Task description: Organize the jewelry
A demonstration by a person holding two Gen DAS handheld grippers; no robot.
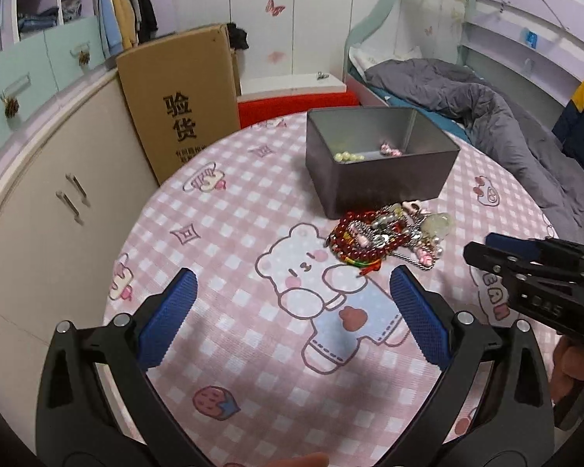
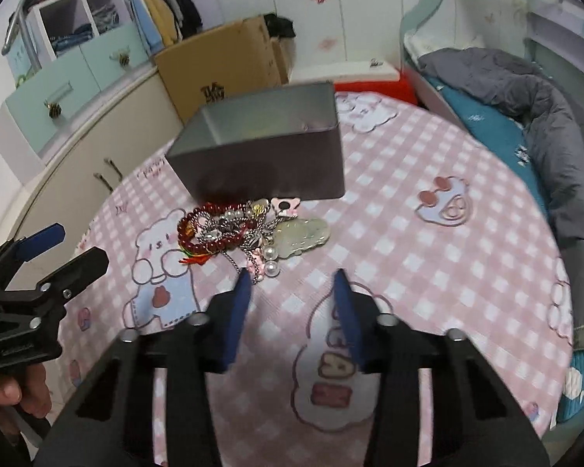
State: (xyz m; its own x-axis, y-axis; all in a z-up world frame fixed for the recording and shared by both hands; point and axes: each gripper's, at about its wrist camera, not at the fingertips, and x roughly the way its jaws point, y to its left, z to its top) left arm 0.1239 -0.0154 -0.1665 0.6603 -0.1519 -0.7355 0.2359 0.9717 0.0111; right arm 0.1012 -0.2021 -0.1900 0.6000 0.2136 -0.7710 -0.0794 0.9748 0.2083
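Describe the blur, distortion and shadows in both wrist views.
Left wrist view: mostly sharp, the jewelry pile readable; fisheye bends the cabinets and table edge; dark vignette in the corners. Right wrist view: softer, the tin box and right gripper slightly smeared; a soft shadow lies under the box front.

Beige cabinet (image 1: 46, 210), cardboard box (image 1: 183, 97), bed with grey duvet (image 1: 498, 116).

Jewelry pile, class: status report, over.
Left gripper open, right gripper open, both empty. Jewelry pile on table beside metal tin. Nothing in the way.
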